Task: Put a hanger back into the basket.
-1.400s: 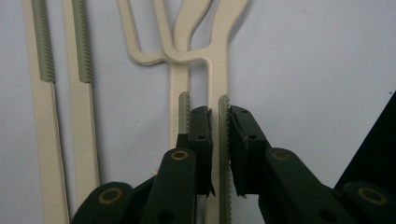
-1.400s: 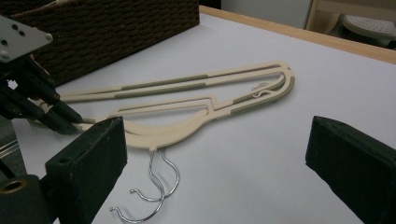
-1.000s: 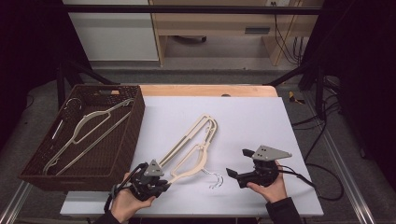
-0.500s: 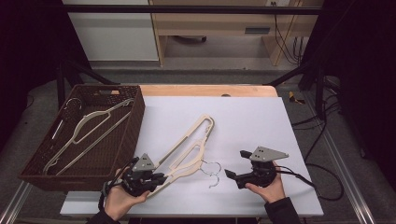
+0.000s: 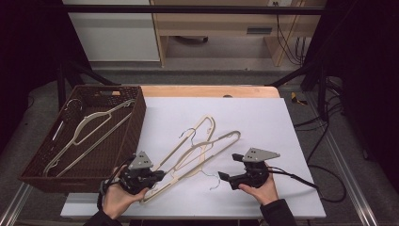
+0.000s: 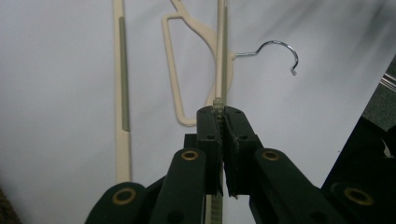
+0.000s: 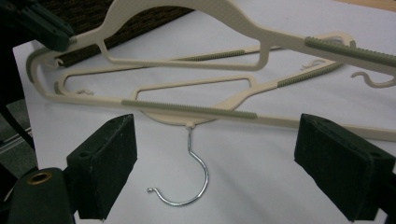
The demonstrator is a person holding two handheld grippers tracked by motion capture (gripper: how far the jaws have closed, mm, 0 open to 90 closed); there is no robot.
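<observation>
Hangers are the work here, and reading from nine o'clock to three the scene runs so: a brown basket (image 5: 33, 162) sits at the table's left edge with one hanger already lying inside it, its hook toward eleven o'clock. Next comes the left gripper (image 5: 157, 175), at about seven o'clock on the white table (image 5: 263, 117); its jaws are pressed together on the arm of a cream hanger (image 5: 207, 153), and the left gripper view shows the ribbed strip of that arm pinched right at the pad tips (image 6: 223, 114). That held hanger runs from the clamp up toward one o'clock, so its long axis lies on a diagonal pointing away from the basket, and a second hanger (image 5: 188, 141) lies just beside it, partly crossing under it, hook toward twelve. Farther right, at five o'clock, the right gripper (image 5: 225, 178) hovers with its jaws standing wide apart and nothing between them; they have just been closing slightly. In the right gripper view the steel hook (image 7: 189, 179) of the held hanger hangs straight ahead between the two pads, near but not touched. The left hand is the one nearer the basket, so the carry would likely swing the diagonal toward nine o'clock, with the right hand free to steady the hook end.
</observation>
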